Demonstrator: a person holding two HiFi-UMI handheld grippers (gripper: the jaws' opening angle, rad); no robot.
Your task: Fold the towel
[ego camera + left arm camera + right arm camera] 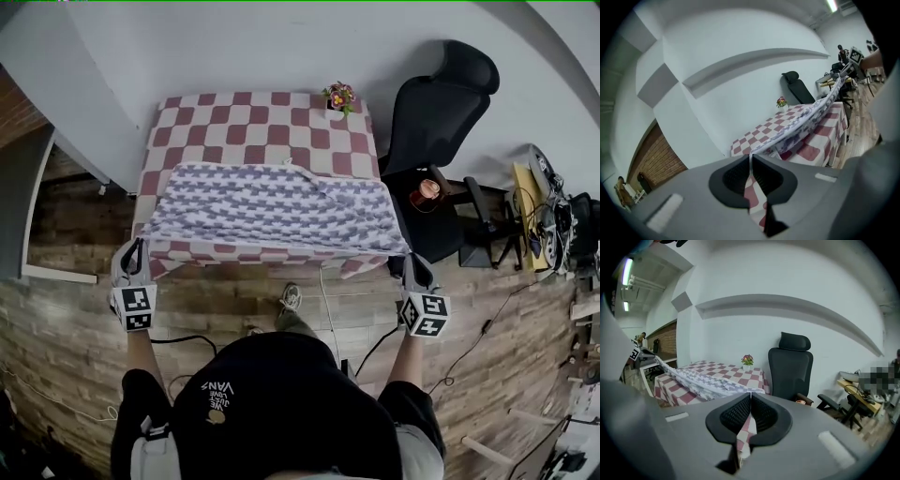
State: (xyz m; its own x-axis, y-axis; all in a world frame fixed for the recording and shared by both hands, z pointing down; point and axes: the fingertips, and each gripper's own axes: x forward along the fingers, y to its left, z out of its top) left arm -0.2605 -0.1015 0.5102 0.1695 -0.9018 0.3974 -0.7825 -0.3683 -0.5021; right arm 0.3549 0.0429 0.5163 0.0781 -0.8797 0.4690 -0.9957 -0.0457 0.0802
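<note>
The towel [272, 202] lies spread on the checked table [262, 117] at frame centre. The left gripper [133, 255], lower left, and the right gripper [411, 264], lower right, are each clamped on 1 near corner (red-checked cloth shows in both pinches, perhaps tablecloth too). The 2 should rise evenly, keeping that edge taut, then carry it to the far edge.

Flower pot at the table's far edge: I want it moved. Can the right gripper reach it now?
Probably not: the right gripper is shut on the towel, with the table between it and the flower pot.
</note>
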